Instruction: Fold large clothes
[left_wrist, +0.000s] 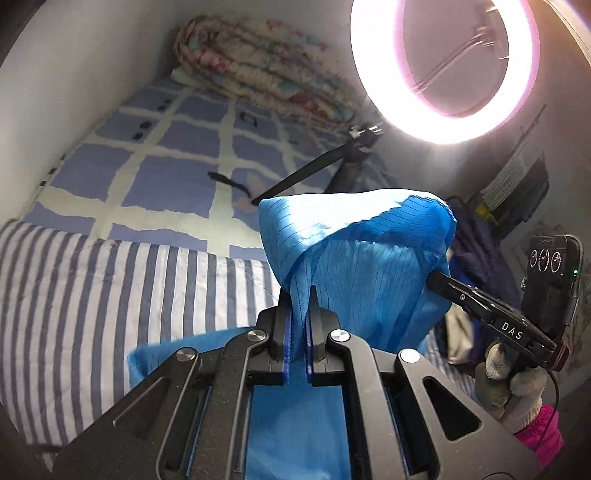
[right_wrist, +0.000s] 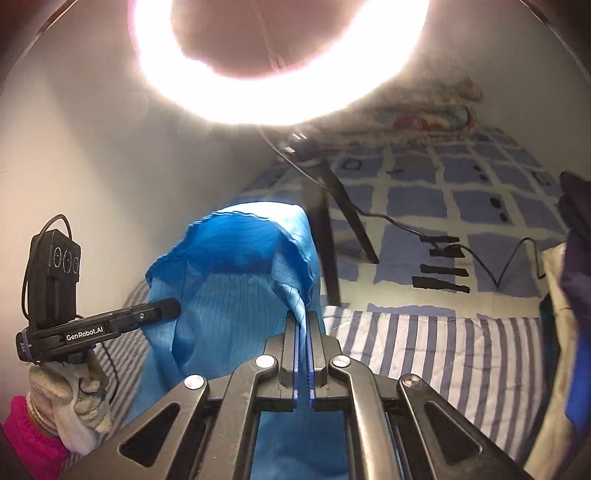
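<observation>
Left wrist view: garment (left_wrist: 354, 258), thin, limp, probably slippery; raised over bed (left_wrist: 155, 177). Pinched at hem by left gripper (left_wrist: 299, 295) and right gripper (right_wrist: 303, 321), both clamped on cloth. Best held at edges.

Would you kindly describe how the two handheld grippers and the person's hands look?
Both grippers are black metal with silver rivets and blue-padded fingers. The left gripper reads "GenRobot.AI" on its side, the right gripper "DAS"; each carries a cabled black box with three dials. Both hands wear grey knit gloves over pink sleeve cuffs.
</observation>
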